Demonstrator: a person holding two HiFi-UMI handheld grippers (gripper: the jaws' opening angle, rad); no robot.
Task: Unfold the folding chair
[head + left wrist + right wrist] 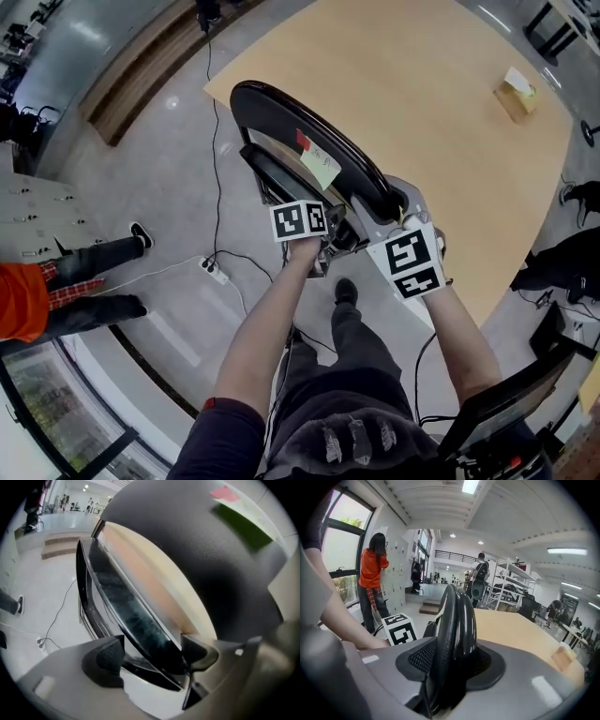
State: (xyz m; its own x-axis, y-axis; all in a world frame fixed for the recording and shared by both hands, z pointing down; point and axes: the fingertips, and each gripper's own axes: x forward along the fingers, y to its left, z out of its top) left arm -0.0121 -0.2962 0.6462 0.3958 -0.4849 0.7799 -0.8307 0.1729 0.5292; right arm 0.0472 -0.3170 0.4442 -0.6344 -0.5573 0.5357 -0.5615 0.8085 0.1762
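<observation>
One glossy black folding chair (272, 101) stands nearly closed on the grey floor (169, 187) beside one pale wooden table (422, 94). Its backrest carries two sticky notes, red (303, 141) and yellow (321, 167). Of two grippers, the left gripper (152, 654) gapes around the seat edge, while the right gripper (451, 660) clamps the backrest.

I see the glossy black folding chair (281, 111) standing upright, nearly folded flat, on the floor (169, 187) left of the table (422, 84).
</observation>
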